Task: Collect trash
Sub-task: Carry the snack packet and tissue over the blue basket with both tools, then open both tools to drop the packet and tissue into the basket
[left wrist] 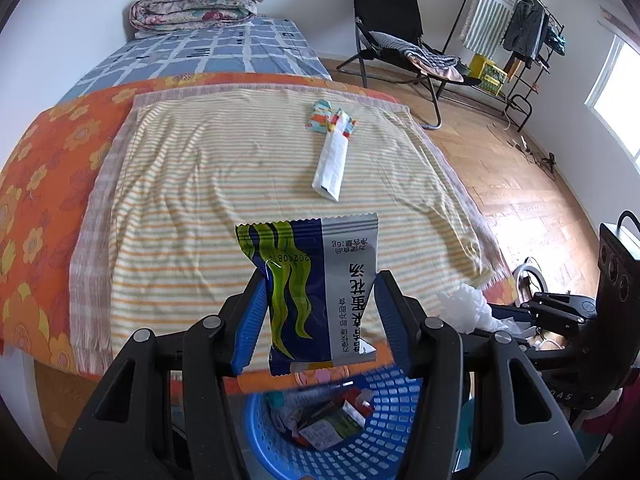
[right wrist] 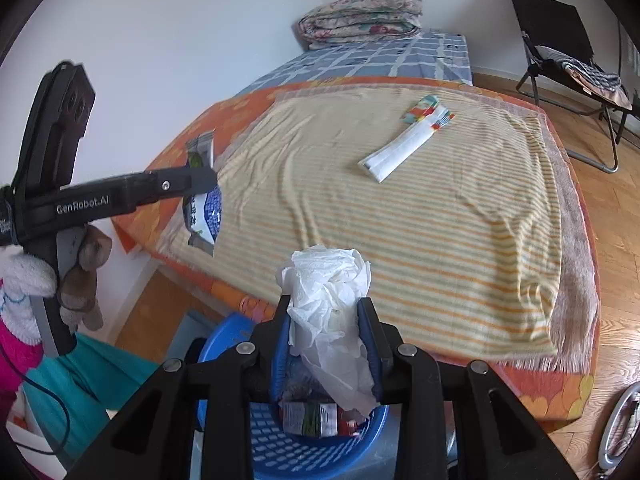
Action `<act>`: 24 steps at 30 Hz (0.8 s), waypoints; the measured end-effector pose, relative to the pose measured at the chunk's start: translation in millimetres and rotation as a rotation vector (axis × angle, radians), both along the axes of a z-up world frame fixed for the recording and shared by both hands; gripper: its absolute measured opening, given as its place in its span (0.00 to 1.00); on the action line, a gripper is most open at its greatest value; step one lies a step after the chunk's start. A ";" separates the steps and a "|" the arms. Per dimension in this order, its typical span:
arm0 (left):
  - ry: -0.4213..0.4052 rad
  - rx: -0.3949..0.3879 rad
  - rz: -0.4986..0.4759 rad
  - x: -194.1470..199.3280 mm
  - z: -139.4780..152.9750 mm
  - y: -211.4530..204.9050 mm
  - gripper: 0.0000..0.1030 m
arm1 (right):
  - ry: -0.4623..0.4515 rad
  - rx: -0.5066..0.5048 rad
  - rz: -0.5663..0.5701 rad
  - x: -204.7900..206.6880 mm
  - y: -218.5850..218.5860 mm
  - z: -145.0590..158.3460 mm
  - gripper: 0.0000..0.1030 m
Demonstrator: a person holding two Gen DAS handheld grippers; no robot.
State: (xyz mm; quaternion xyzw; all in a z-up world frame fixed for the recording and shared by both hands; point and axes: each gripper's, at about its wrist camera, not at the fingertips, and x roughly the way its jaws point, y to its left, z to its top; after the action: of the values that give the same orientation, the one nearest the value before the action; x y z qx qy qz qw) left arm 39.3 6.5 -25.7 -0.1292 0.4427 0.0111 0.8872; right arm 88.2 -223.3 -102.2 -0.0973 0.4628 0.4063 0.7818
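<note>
My left gripper (left wrist: 320,284) is shut on a blue, green and silver snack packet (left wrist: 316,292), held upright above the blue mesh basket (left wrist: 392,440). In the right wrist view my right gripper (right wrist: 324,308) is shut on a crumpled white tissue (right wrist: 326,280) over the same basket (right wrist: 304,456), which holds several wrappers. The left gripper (right wrist: 202,184) with its packet (right wrist: 204,216) shows at the left there. The right gripper (left wrist: 520,312) and its tissue (left wrist: 468,304) show at the left view's right edge. A long white wrapper (left wrist: 330,160) (right wrist: 400,148) and a colourful wrapper (left wrist: 320,118) (right wrist: 420,108) lie on the striped towel.
The striped towel (left wrist: 200,200) covers an orange floral sheet (left wrist: 48,168) on the bed, with a folded quilt (left wrist: 196,4) at its far end. A black folding chair (left wrist: 388,28) and a clothes rack (left wrist: 516,28) stand on the wooden floor to the right. A person's hand (right wrist: 80,272) grips the left handle.
</note>
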 end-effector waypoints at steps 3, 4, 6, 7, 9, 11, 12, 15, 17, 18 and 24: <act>0.013 -0.006 -0.008 -9.0 -6.2 -4.4 0.53 | 0.002 -0.017 0.017 -12.4 -0.5 -4.8 0.31; 0.018 -0.009 -0.010 -12.1 -8.8 -5.8 0.53 | 0.005 -0.021 0.020 -15.6 -1.4 -6.6 0.31; 0.029 -0.020 -0.014 -17.3 -13.6 -8.5 0.53 | 0.015 -0.028 0.025 -20.8 -2.5 -11.0 0.31; 0.036 -0.025 -0.017 -20.0 -16.9 -9.7 0.53 | 0.023 -0.034 0.029 -23.8 -3.0 -14.2 0.31; 0.052 -0.028 -0.024 -24.8 -24.0 -13.0 0.53 | 0.032 -0.046 0.032 -27.9 -3.9 -19.9 0.31; 0.075 -0.035 -0.033 -29.9 -33.2 -16.3 0.53 | 0.051 -0.061 0.035 -32.3 -4.8 -28.6 0.31; 0.085 -0.038 -0.036 -32.0 -37.5 -18.1 0.53 | 0.061 -0.070 0.037 -34.9 -5.0 -33.8 0.31; 0.118 -0.042 -0.050 -40.3 -51.0 -23.8 0.53 | 0.080 -0.100 0.047 -43.0 -4.8 -47.9 0.31; 0.138 -0.040 -0.064 -44.0 -58.8 -27.7 0.53 | 0.092 -0.115 0.051 -46.3 -5.6 -55.4 0.31; 0.147 -0.039 -0.068 -45.4 -62.3 -29.3 0.53 | 0.098 -0.124 0.052 -47.9 -5.8 -59.4 0.31; 0.197 -0.036 -0.087 -57.2 -82.7 -35.9 0.53 | 0.119 -0.151 0.058 -52.5 -3.9 -71.4 0.32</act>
State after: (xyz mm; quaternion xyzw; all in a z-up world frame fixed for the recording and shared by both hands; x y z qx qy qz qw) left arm -17.9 -29.4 -108.3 -0.1241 0.5333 -0.0229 0.8365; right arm 35.8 -227.2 -173.6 -0.1450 0.5347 0.3979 0.7312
